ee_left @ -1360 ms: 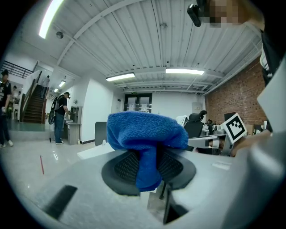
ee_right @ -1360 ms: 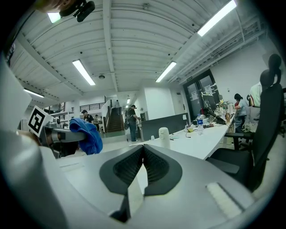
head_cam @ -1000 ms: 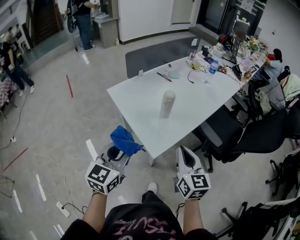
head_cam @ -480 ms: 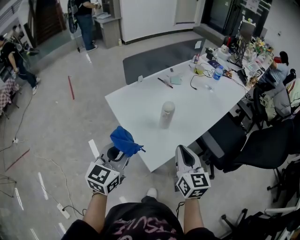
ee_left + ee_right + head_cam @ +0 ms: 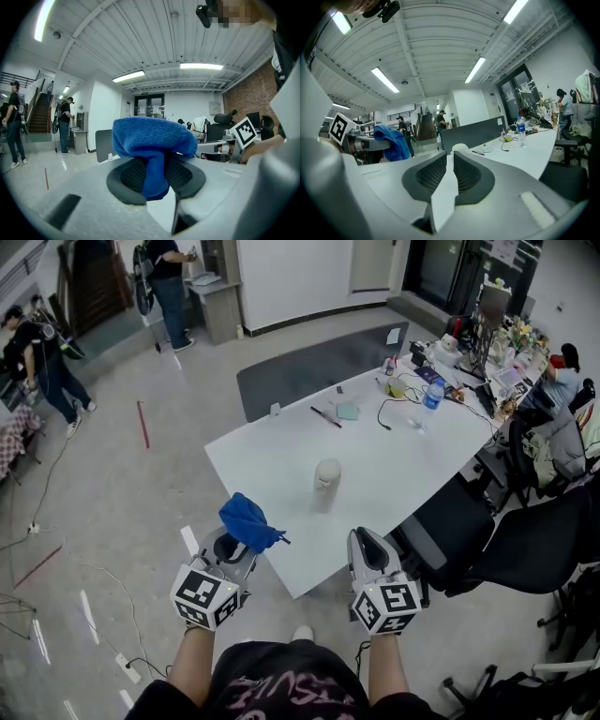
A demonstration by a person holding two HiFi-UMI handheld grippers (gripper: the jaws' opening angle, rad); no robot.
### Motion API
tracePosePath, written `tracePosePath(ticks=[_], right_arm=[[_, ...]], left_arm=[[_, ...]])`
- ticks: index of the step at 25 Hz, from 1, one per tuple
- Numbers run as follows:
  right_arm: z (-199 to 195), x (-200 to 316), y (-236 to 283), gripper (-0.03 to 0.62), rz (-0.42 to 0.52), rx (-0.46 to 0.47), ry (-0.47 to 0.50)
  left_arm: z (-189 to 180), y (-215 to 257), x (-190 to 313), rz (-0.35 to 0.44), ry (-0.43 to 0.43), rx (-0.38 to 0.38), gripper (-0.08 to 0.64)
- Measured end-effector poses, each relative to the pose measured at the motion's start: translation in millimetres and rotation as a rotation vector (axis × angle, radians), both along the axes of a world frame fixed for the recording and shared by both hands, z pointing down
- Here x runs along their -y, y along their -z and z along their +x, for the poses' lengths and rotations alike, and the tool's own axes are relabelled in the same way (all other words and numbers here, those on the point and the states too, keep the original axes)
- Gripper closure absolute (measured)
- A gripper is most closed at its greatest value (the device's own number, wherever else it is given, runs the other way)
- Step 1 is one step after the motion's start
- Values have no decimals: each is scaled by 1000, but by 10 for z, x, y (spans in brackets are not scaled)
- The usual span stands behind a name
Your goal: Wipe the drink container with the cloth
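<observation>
Head view: left gripper [image 5: 234,545] clamps cloth [image 5: 248,521] — right gripper [image 5: 364,540] jaws opening, seemingly empty.

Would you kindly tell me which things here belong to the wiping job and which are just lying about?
Job:
- blue cloth, clamped in the left gripper
- drink container, upright on the white table
- right gripper, jaws opening, empty

Lying about:
- water bottle
- pen
- cable
- office chair

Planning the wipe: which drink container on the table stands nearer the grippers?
The white tumbler, alone mid-table; the clear water bottle stands among far-end clutter.
</observation>
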State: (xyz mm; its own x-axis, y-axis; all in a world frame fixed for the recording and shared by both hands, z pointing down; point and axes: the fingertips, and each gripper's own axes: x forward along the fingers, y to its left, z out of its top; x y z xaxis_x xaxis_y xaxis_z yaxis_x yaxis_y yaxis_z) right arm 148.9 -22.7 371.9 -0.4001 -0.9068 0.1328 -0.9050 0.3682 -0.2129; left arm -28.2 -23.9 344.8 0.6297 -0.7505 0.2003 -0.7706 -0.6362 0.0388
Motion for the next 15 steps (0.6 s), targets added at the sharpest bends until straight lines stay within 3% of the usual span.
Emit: tracePosePath(ticks=[15], right_arm=[[87,50,37,496,13,-8,10]], left_arm=[[151,20,83,14,-16,9,462]])
